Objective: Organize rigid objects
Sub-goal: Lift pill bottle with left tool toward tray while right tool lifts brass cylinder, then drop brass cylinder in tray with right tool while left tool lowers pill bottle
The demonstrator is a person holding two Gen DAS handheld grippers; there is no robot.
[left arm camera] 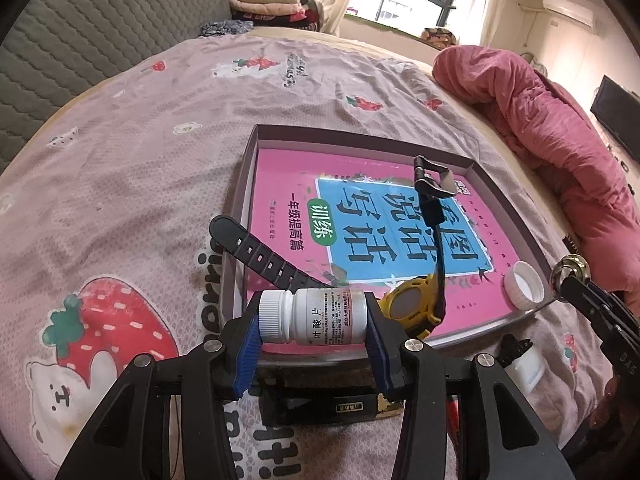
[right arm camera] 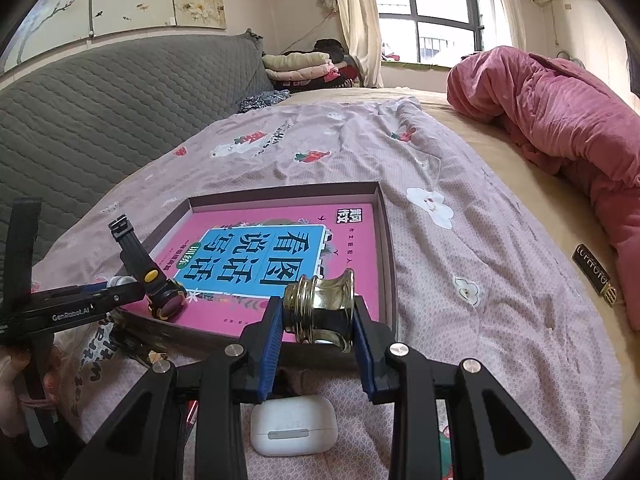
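Observation:
My left gripper point(left arm camera: 313, 326) is shut on a white pill bottle point(left arm camera: 312, 316), held sideways with its cap to the left, just over the near edge of a shallow dark box point(left arm camera: 248, 168). A pink book point(left arm camera: 304, 176) lines the box. On it lie a yellow watch point(left arm camera: 412, 307) with black straps and a white cap point(left arm camera: 523, 285). My right gripper point(right arm camera: 319, 320) is shut on a brass fitting point(right arm camera: 320, 307), above the box's near right corner point(right arm camera: 386, 240). The watch point(right arm camera: 166, 300) and the left gripper's black body point(right arm camera: 80, 302) show at the left of the right wrist view.
The box rests on a bed with a strawberry-print sheet point(left arm camera: 140, 160). A white earbud case point(right arm camera: 293, 426) lies under my right gripper. A small white bottle point(left arm camera: 524, 364) and a dark flat object point(left arm camera: 340, 404) lie near the box's front. A pink quilt point(right arm camera: 560, 120) is heaped at right.

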